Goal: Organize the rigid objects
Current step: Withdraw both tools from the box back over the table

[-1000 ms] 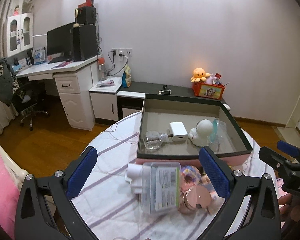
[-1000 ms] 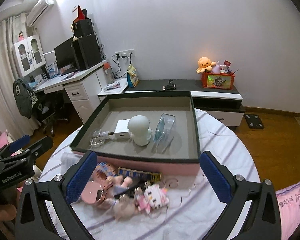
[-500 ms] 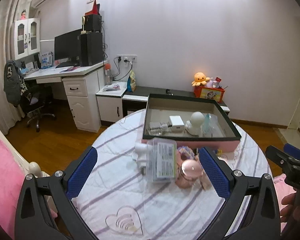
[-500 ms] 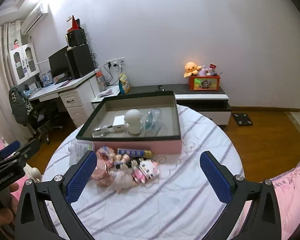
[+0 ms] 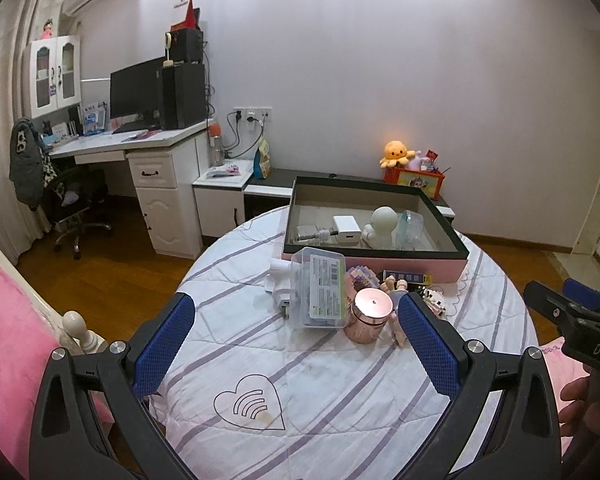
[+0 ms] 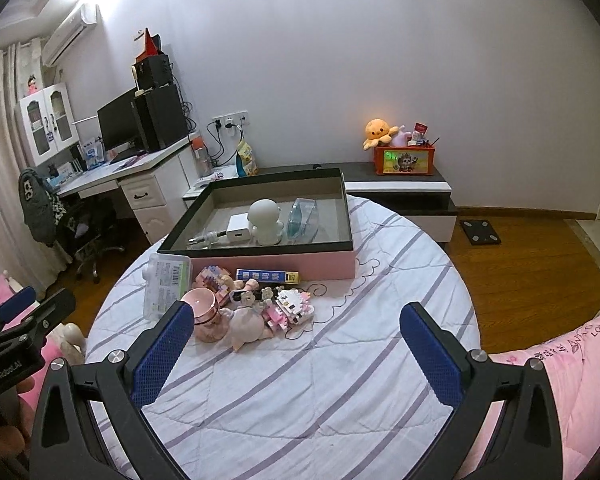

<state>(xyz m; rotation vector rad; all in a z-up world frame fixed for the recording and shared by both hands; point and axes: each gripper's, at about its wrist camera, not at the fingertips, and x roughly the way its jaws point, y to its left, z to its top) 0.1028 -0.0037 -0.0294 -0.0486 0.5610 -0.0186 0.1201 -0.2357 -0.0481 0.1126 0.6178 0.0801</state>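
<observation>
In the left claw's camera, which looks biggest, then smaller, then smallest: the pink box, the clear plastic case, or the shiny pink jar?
1. Pink box, by far the biggest.
2. Clear plastic case.
3. Shiny pink jar, smallest.
The jar sits nearest the camera and the box farthest, so that order looks safe.

What I can't make out from here

My left gripper point(image 5: 296, 344) hides part of the toy pile point(image 5: 400, 292) behind its right finger, and my right gripper point(image 6: 296, 344) covers one side of the pink round jar point(image 6: 204, 312). The label on the clear plastic case point(image 5: 324, 284) is too small to read. My hand point(image 5: 580, 404) is cut off at the frame's edge.
</observation>
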